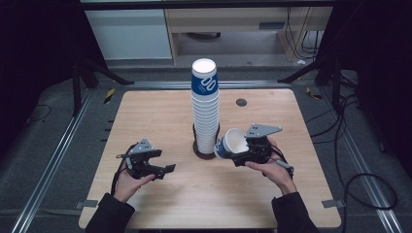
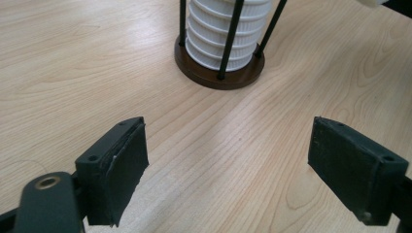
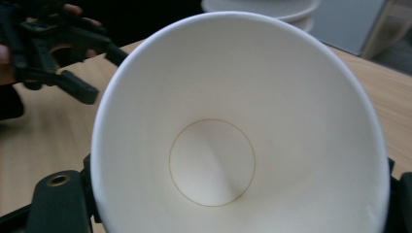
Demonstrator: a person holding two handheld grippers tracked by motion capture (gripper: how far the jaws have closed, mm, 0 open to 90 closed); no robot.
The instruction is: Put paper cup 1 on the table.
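A tall stack of paper cups (image 1: 204,104), white with a blue band at the top, stands in a dark round holder (image 1: 200,150) at the table's middle. Its ribbed lower rims (image 2: 223,34) and thin black rods rise from the brown base (image 2: 218,73) in the left gripper view. My right gripper (image 1: 243,153) is shut on a single paper cup (image 1: 232,143), tilted with its mouth up and left, just right of the stack. That cup's white inside (image 3: 228,141) faces the right gripper view. My left gripper (image 1: 165,171) stands open over bare wood, left of the holder, nothing between its pads (image 2: 121,170).
The wooden table (image 1: 145,116) has a small dark grommet (image 1: 241,102) at the back right. Metal rails and cables run along the floor on both sides. The other hand's gripper (image 3: 53,43) lies far left in the right gripper view.
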